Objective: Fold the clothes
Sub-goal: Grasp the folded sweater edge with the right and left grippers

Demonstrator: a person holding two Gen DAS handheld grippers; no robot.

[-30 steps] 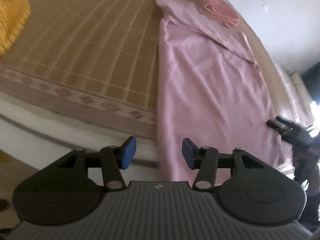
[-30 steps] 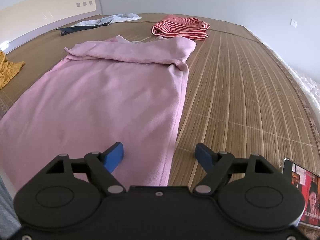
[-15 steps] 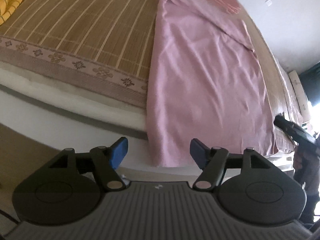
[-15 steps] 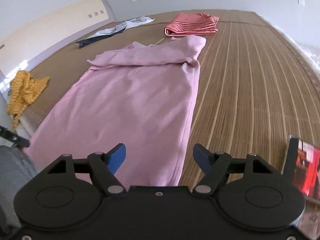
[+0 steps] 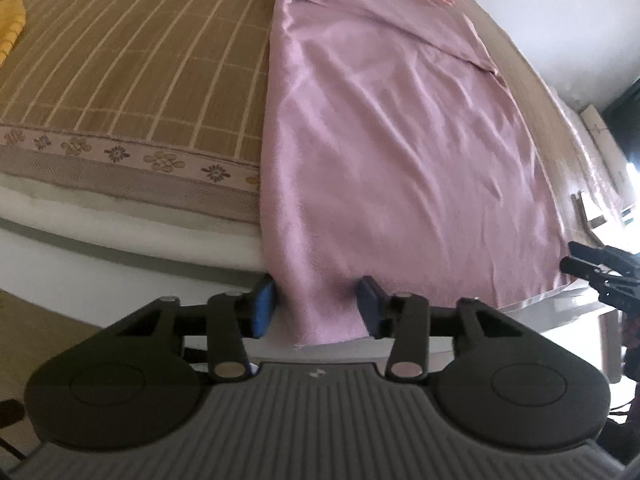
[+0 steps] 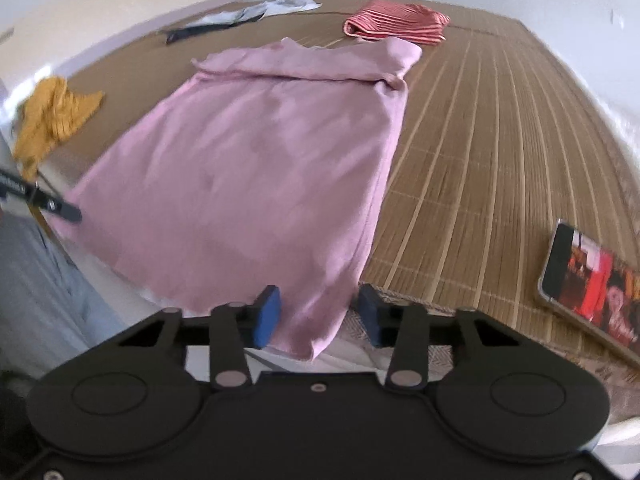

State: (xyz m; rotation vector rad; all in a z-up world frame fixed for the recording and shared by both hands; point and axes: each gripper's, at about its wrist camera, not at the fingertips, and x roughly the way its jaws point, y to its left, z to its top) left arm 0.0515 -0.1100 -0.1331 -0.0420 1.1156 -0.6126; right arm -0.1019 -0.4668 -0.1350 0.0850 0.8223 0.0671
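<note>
Each wide-open, empty gripper, left gripper [image 5: 316, 306] and right gripper [image 6: 316, 316], straddles a bottom corner of the pink garment [image 6: 248, 168] overhanging the bed [image 6: 500, 152], apparently to pinch both and fold the hem up.

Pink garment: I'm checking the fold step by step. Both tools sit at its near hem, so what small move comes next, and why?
Probably close both tools. The left tool and the right tool are open, each straddling a near corner of the pink garment where it hangs over the bed edge. The cloth lies flat, so gripping both corners would likely allow lifting the hem toward the far end.
</note>
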